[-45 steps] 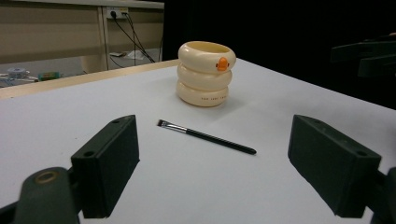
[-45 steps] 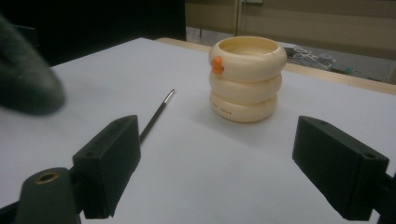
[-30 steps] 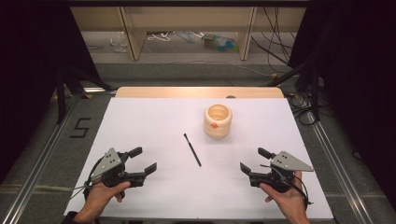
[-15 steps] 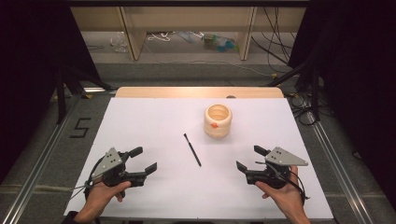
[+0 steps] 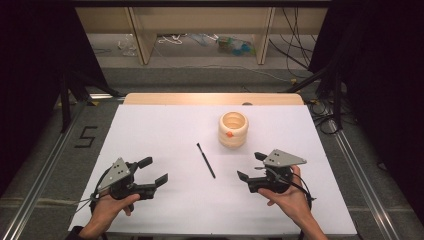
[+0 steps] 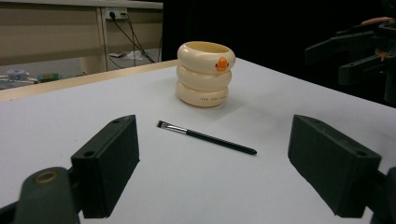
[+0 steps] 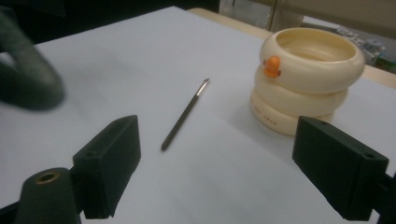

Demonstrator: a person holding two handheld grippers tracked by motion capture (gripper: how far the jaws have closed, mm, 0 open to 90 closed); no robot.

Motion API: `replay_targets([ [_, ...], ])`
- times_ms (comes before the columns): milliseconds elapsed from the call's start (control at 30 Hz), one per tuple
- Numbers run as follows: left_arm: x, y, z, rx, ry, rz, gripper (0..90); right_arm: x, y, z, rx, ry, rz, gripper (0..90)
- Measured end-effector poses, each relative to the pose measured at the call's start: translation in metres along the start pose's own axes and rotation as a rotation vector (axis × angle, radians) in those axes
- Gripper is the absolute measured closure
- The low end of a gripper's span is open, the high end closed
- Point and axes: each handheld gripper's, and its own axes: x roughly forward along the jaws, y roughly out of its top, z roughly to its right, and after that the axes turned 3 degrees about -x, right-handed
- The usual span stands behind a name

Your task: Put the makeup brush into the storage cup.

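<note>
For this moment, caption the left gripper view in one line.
Open left gripper faces a thin black brush lying before a cream ringed cup.

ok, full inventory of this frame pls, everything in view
brush: 1, black handle, lying flat mid-table, bristle end toward the far edge
holder: 1, cream, three stacked rings with an orange beak mark, upright, beyond and right of the brush
table: 1, white top with a wooden far edge
floor marking "5": 1, black, left of the table
left tongs: 1, black, open, near-left of the table, in the left hand
right tongs: 1, black, open, near-right, in the right hand
</note>
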Motion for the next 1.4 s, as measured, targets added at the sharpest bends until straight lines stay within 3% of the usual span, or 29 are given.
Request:
replay_targets([
  [200, 0.0, 0.0, 0.0, -0.001, -0.001, 0.0, 16.6, 0.016, 0.015, -0.001, -0.043, 0.015, -0.044, 17.2],
  [600, 0.002, 0.0, 0.0, -0.002, -0.006, -0.004, 16.6, 0.041, 0.033, 0.0, -0.061, 0.033, -0.107, 18.3],
  [767, 0.004, -0.001, -0.002, -0.024, 0.003, -0.009, 16.6, 0.059, 0.041, 0.001, -0.08, 0.048, -0.172, 19.8],
  [800, 0.006, -0.001, -0.004, -0.007, -0.005, -0.012, 16.6, 0.063, 0.043, 0.001, -0.079, 0.052, -0.186, 19.9],
  [1033, 0.009, -0.002, -0.003, -0.019, -0.013, -0.019, 16.6, 0.08, 0.049, -0.002, -0.098, 0.076, -0.219, 19.8],
  [1133, 0.008, -0.002, -0.002, -0.005, -0.016, -0.024, 16.6, 0.087, 0.053, -0.007, -0.119, 0.073, -0.24, 20.4],
  [1333, 0.006, -0.001, -0.001, -0.002, -0.015, -0.016, 16.6, 0.1, 0.054, -0.008, -0.105, 0.066, -0.253, 20.6],
  [1400, 0.006, -0.001, 0.0, -0.002, -0.019, -0.01, 16.6, 0.105, 0.056, -0.008, -0.108, 0.081, -0.285, 20.8],
])
